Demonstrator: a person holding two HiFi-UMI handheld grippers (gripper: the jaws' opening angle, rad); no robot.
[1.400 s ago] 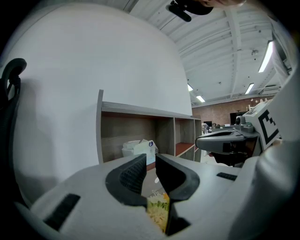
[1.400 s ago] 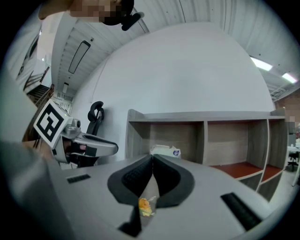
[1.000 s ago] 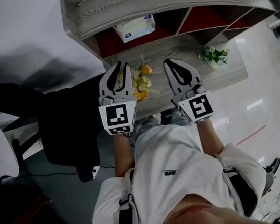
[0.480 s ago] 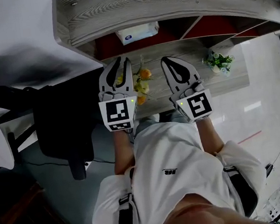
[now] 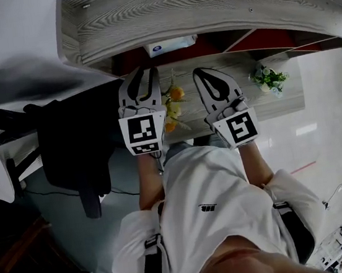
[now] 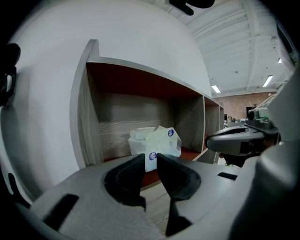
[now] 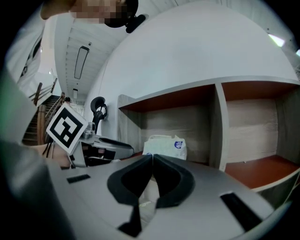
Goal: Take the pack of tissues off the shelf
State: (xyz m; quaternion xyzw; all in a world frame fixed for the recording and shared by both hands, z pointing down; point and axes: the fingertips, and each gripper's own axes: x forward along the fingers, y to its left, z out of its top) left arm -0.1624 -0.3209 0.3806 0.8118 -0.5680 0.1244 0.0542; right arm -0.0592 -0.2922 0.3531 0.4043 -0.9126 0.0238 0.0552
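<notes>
The white shirt (image 5: 213,221) bears a small dark chest logo too small to read. Each gripper carries a cube with a black-and-white square marker. The left gripper (image 5: 144,72) has its jaws a narrow slit apart with nothing between them; in its own view (image 6: 150,159) the pack shows through that slit, farther off. The right gripper (image 5: 203,72) has its jaws pressed tip to tip, empty (image 7: 152,157). Between the two grippers, yellow flowers (image 5: 173,104) stand on the grey ledge (image 5: 237,71). A green sprig with white blooms (image 5: 268,78) sits at 3 o'clock from the right gripper. A black chair (image 5: 73,152) is at 9 o'clock from the left one. At 12 o'clock, beyond both grippers, the tissue pack (image 5: 170,45) sits on the red floor of the shelf's (image 5: 173,14) left compartment, clear of the side wall and the divider (image 7: 218,126). The pack (image 6: 157,143) is white with round blue logos whose print cannot be read (image 7: 165,145).
</notes>
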